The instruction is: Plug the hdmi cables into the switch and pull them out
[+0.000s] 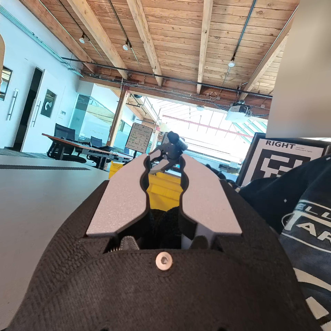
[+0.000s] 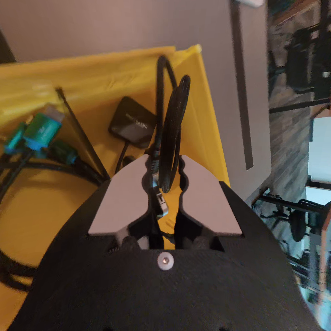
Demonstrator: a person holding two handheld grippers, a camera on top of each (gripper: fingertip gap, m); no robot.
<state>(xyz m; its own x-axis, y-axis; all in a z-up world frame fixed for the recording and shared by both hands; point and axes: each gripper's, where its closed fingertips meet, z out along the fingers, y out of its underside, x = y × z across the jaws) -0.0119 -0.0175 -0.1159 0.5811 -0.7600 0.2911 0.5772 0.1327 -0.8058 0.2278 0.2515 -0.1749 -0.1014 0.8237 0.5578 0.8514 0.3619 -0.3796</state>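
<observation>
In the right wrist view my right gripper (image 2: 163, 159) is over a yellow bin (image 2: 206, 107). Its jaws are closed on a coiled black cable (image 2: 176, 114) whose silver plug (image 2: 162, 204) lies between the fingers. The coil stays sharp while the surroundings blur. The black switch (image 2: 132, 121) lies on the bin floor just beyond the fingertips. HDMI cables with green and blue plugs (image 2: 43, 130) lie at the bin's left. My left gripper (image 1: 164, 157) is open and empty, tilted up over the bin (image 1: 161, 189). The right gripper (image 1: 170, 148) shows beyond its tips.
A clear divider (image 2: 80, 134) stands in the bin between the green plugs and the switch. A grey table (image 1: 44, 188) lies left of the bin. A person's dark clothing (image 1: 295, 215) and a marker board (image 1: 279, 161) are close on the right.
</observation>
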